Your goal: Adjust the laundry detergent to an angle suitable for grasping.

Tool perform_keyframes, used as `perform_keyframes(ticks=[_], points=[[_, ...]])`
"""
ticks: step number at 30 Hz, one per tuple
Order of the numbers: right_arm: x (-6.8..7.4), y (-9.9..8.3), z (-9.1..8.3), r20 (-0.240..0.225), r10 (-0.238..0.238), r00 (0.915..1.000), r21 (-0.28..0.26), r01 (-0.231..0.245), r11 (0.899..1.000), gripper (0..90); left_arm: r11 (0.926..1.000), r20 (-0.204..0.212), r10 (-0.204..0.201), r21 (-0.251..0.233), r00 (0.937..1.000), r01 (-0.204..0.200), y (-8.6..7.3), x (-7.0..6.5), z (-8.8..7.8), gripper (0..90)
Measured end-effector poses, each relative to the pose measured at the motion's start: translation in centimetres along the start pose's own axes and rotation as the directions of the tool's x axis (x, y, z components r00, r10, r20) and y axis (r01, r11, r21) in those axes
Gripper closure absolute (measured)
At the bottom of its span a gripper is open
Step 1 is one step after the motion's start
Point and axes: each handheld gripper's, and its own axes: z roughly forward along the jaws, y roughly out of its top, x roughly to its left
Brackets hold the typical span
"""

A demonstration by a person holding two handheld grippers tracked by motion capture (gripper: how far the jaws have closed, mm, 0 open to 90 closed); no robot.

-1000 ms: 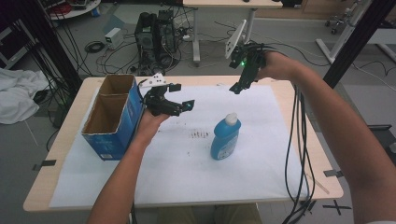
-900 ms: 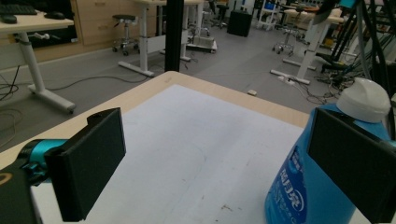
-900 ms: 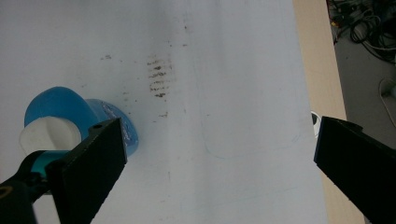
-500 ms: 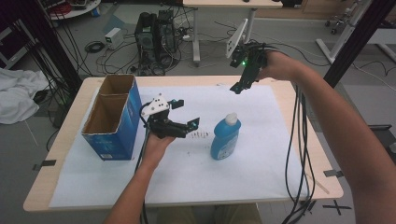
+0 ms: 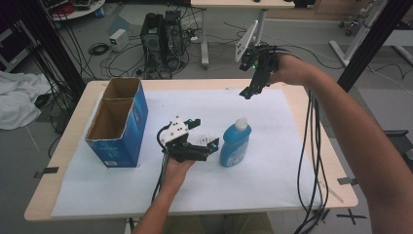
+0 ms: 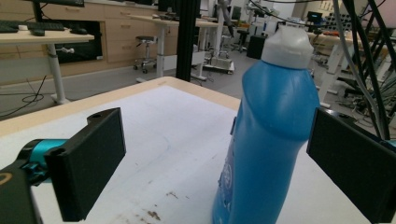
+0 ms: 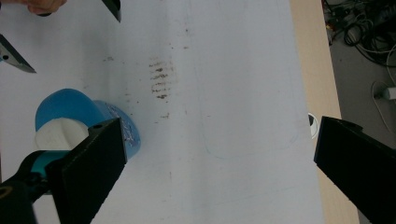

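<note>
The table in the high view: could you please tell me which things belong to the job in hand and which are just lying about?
In the job: blue plastic bottle with white cap; left gripper, open beside it.

Lying about: blue cardboard box; right gripper, open, held high; white paper sheet.

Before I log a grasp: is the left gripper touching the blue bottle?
Apart. In the left gripper view, the blue bottle stands between the open left gripper jaws, with white table cover visible on either side.
</note>
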Motion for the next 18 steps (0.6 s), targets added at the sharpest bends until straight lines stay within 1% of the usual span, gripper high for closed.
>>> perform_keyframes(ticks=[1,3,4,5,6,7,8,9,10,12,13,14,15,17,18], points=[[0.0,0.0,0.0,-0.001,0.001,1.0,0.001,-0.001,1.0,1.4,1.0,0.0,0.0,0.0,1.0,0.0,0.0,0.0,0.0,4.5],[0.1,0.0,-0.1,0.001,0.008,1.0,0.002,-0.008,1.0,1.4,0.9998,0.004,0.004,0.018,1.0,-0.004,-0.4,-0.7,0.5,4.5],[0.1,0.0,-0.1,0.001,0.006,1.0,0.003,-0.006,1.0,1.4,0.9998,0.004,0.004,0.018,1.0,-0.004,-0.4,-0.7,0.5,4.5],[0.1,0.0,-0.1,0.002,0.009,1.0,0.0,-0.009,1.0,1.4,0.9995,0.01,0.007,0.029,0.9999,-0.007,-0.7,-1.2,1.0,4.5],[0.1,0.0,-0.1,0.002,0.004,1.0,0.0,-0.004,1.0,1.4,0.9995,0.01,0.007,0.029,0.9999,-0.007,-0.7,-1.2,1.0,4.5],[0.1,0.0,-0.1,0.003,0.005,1.0,0.001,-0.005,1.0,1.4,0.9993,0.008,0.012,0.035,0.9999,-0.013,-0.9,-1.7,1.4,4.5],[0.1,0.0,-0.1,0.001,0.003,1.0,-0.002,-0.003,1.0,1.4,0.9993,0.008,0.012,0.035,0.9999,-0.013,-0.9,-1.7,1.4,4.5],[0.1,0.0,-0.2,0.001,0.002,1.0,-0.002,-0.002,1.0,1.4,0.9992,0.0,0.008,0.039,1.0,-0.008,-1.1,-2.2,1.8,4.5],[0.1,0.0,-0.2,0.001,0.004,1.0,-0.004,-0.004,1.0,1.4,0.9992,0.0,0.008,0.039,1.0,-0.008,-1.1,-2.2,1.8,4.5],[0.1,0.0,-0.2,0.003,0.007,1.0,-0.003,-0.007,1.0,1.4,0.9989,-0.001,0.018,0.044,0.9998,-0.018,-1.2,-2.6,2.3,4.5],[0.1,0.0,-0.2,0.002,0.003,1.0,-0.004,-0.003,1.0,1.4,0.9983,-0.013,0.022,0.055,0.9997,-0.021,-1.4,-3.1,2.8,4.5],[0.2,0.0,-0.2,0.005,0.005,1.0,-0.003,-0.005,1.0,1.3,0.9983,-0.013,0.022,0.055,0.9997,-0.021,-1.4,-3.1,2.8,4.5],[0.1,0.0,-0.2,0.005,0.003,1.0,-0.005,-0.003,1.0,1.4,0.9972,-0.026,0.03,0.069,0.9992,-0.028,-1.6,-3.5,3.1,4.5],[0.2,0.0,-0.3,0.004,0.002,1.0,-0.005,-0.002,1.0,1.4,0.997,-0.027,0.024,0.074,0.9993,-0.022,-1.7,-3.6,3.3,4.5],[0.2,0.0,-0.3,0.004,0.006,1.0,-0.002,-0.006,1.0,1.4,0.9974,-0.029,0.022,0.069,0.9993,-0.02,-1.8,-3.7,3.6,4.5]])
